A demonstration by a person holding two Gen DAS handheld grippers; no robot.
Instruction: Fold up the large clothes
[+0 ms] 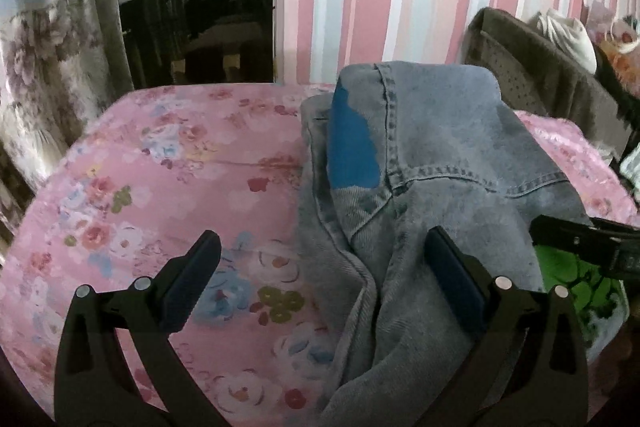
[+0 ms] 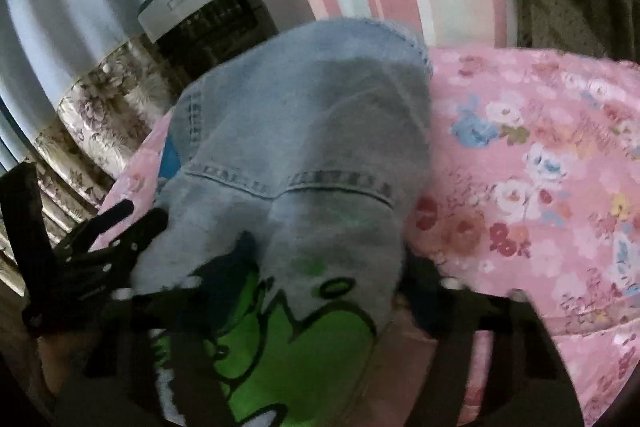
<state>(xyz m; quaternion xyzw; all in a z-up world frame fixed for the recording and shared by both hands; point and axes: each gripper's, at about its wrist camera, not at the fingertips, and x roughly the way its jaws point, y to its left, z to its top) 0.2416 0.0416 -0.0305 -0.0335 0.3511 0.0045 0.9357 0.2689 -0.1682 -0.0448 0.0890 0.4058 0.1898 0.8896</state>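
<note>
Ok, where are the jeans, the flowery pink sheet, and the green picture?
jeans (image 1: 440,131): left wrist view, on the seat panel beside the seam.
flowery pink sheet (image 1: 168,163): left wrist view, on a bare stretch.
green picture (image 2: 280,355): right wrist view, on its bright green middle.

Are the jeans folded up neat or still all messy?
Still messy. The jeans lie bunched in a rumpled heap on the pink flowery bedspread, with layers overlapping unevenly.

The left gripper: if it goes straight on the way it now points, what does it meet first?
Probably the light blue denim garment, whose fold already lies between the open left gripper. Depth is unclear; the pink floral bedsheet lies beneath.
</note>
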